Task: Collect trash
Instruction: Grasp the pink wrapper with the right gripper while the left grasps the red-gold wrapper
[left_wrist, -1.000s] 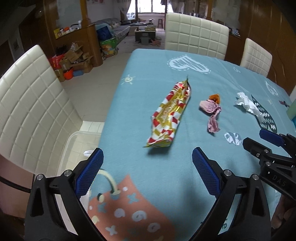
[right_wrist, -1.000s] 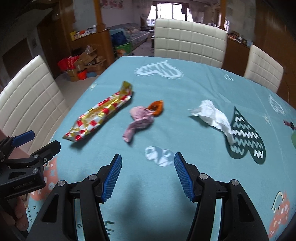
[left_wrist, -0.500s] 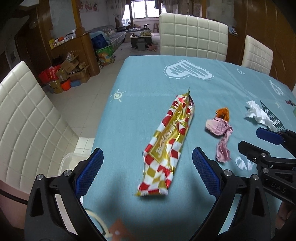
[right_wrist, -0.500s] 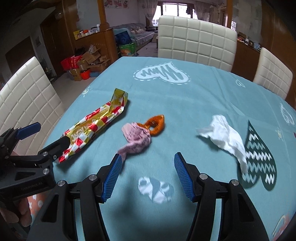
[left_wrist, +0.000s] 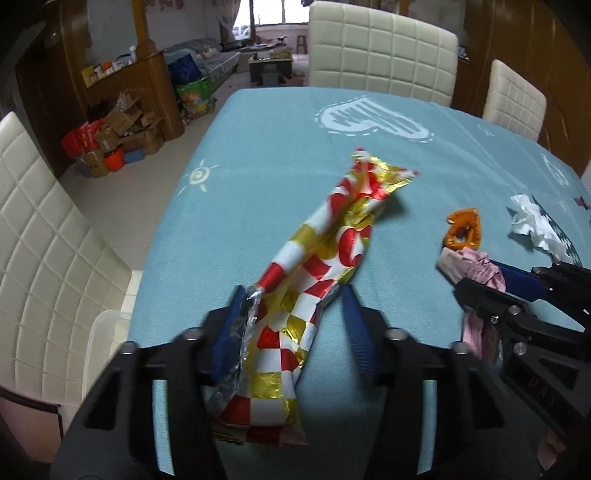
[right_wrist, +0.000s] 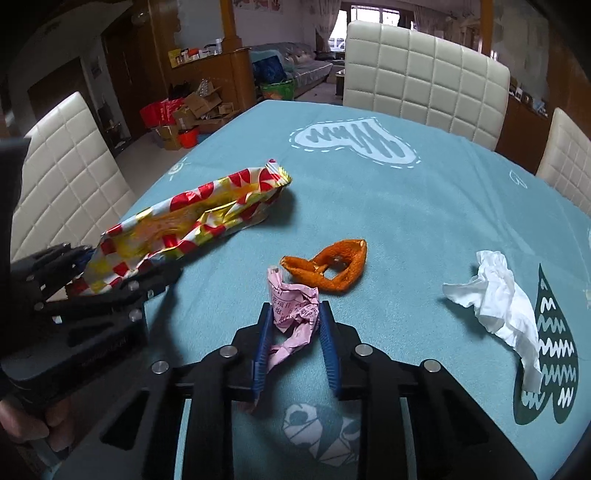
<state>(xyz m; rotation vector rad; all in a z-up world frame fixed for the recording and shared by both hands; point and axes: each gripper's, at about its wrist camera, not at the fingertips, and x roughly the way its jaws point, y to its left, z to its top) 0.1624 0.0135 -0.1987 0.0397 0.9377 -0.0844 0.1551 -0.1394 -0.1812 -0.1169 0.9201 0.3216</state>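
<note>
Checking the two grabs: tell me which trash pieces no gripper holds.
The orange peel and white tissue lie free. The left gripper clamps the checkered wrapper; the right gripper clamps the pink paper.

- Cream quilted chair (left_wrist: 380, 51) at 12 o'clock, beyond the tabletop (left_wrist: 273, 125).
- Cardboard boxes (left_wrist: 122, 129) on the floor at 10 o'clock.
- Sofa (right_wrist: 299, 68) in the far room.

Chinese print — too small to read — on the pink paper (right_wrist: 294, 309).
</note>
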